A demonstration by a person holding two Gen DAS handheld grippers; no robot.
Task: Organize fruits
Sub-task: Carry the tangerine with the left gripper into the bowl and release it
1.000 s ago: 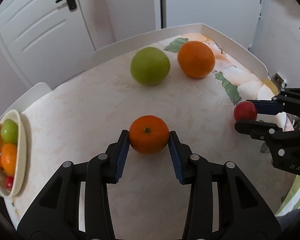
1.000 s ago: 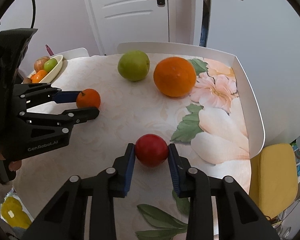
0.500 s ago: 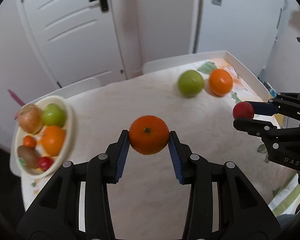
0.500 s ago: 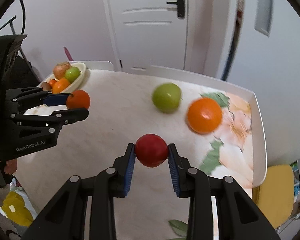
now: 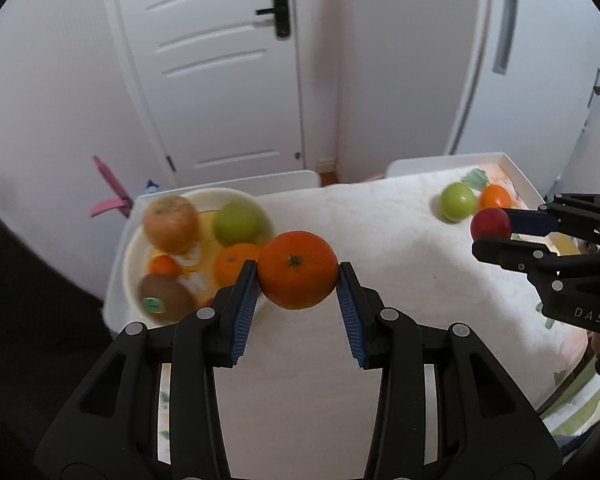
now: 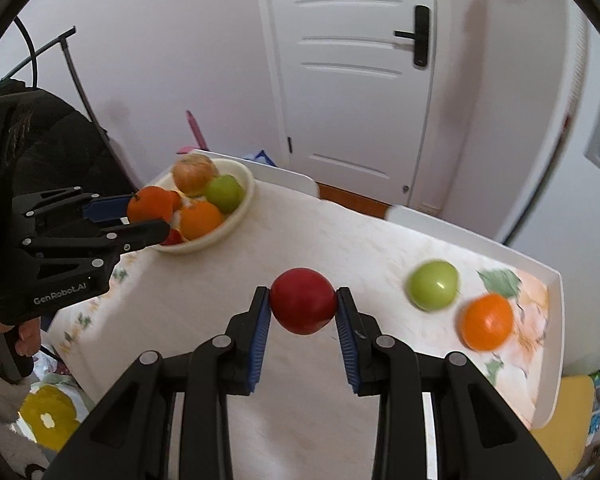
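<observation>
Your left gripper (image 5: pixel 298 280) is clamped on a small orange (image 5: pixel 297 269), lifted clear of the table (image 5: pixel 380 248), at the bowl's near rim in its own view. Your right gripper (image 6: pixel 302 308) is closed on a red fruit (image 6: pixel 303 300), also off the table, mid-table and well apart from the bowl (image 6: pixel 236 216)

Bowl at the table's left end already holds several pieces: a brownish round fruit (image 5: pixel 172 222), a green apple (image 5: pixel 236 222), an orange, a small tangerine, a kiwi (image 5: pixel 164 300)

Left loose at the far right end: a green apple (image 6: pixel 434 284) and a large orange (image 6: pixel 487 322), just beside each other, blurred

Judgement: well along; two fruits in transit, two yet to collect
</observation>
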